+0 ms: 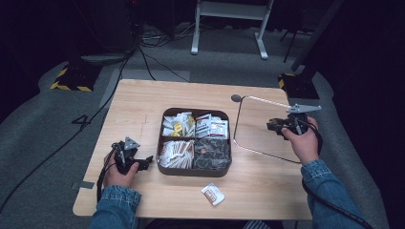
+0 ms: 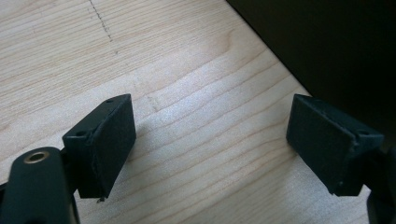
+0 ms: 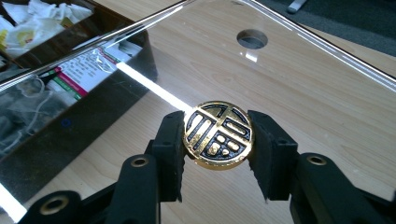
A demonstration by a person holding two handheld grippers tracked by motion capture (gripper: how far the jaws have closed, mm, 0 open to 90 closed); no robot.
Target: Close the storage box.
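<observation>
A round gold-and-black knob [image 3: 218, 135] sits clamped between the two black jaws of the right tool [image 3: 218, 140], one pad pressing on each side of it. The knob belongs to a clear lid [image 3: 289, 79], a see-through square sheet with a bright edge and a round hole near its far side; in the high view the lid [image 1: 260, 126] hangs tilted in the air to the right of the box, its far corner high and its near edge low over the table [image 1: 143, 100]. The right tool [image 1: 279, 125] holds it from the right side, with the person's right hand [image 1: 303, 140] wrapped around the tool's body. Just left of the lid stands a dark brown box [image 1: 195, 171] with four compartments: pale and yellow sachets at the far left, white and red packets at the far right, paper-wrapped sticks at the near left and dark packets at the near right. In front of the box, toward the table's near edge, lies one loose white packet [image 1: 213, 193]. The left tool [image 1: 143, 164] rests low on the table just left of the box, held in the left hand [image 1: 119, 174], and in its own view its jaws stand wide apart with bare wood between them, gripping nothing.
</observation>
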